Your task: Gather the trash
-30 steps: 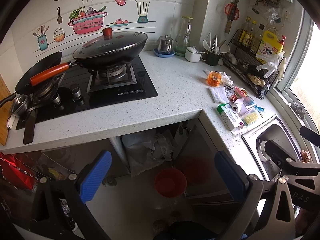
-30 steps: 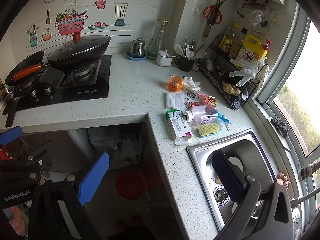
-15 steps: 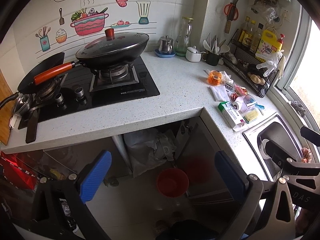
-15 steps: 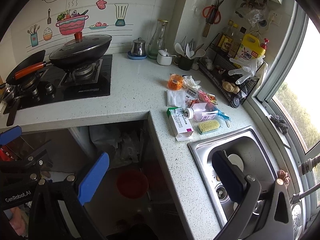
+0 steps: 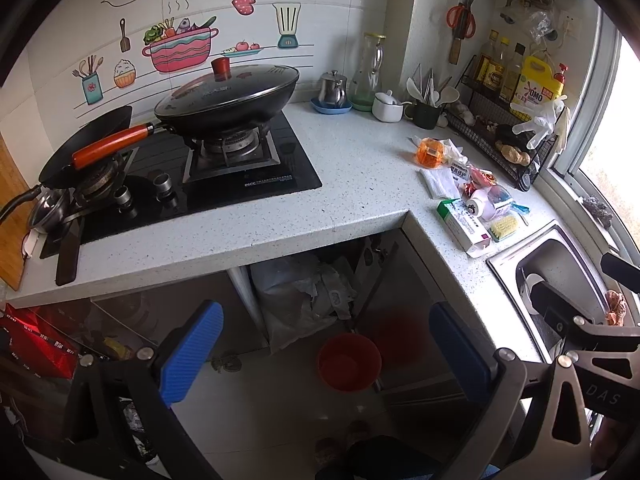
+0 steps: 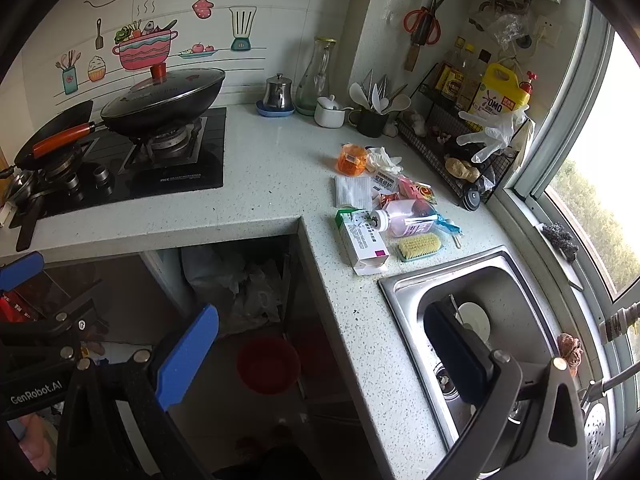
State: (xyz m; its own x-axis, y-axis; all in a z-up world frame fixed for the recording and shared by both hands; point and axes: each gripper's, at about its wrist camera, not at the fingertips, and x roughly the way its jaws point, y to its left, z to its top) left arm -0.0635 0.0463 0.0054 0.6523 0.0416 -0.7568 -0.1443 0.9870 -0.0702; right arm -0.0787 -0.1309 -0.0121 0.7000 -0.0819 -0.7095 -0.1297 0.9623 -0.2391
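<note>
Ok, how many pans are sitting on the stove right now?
2. A lidded wok sits on the right burner. An uncovered pan with an orange handle rests on the left burner, its handle reaching toward the wok. None seem hidden.

Trash cluster on tabletop [image 6: 280,168] near sink: orange cup [image 6: 352,159], white-green box [image 6: 362,241] flat, pink bottle [image 6: 406,220] on side, crumpled wrappers [image 6: 416,192].
</note>
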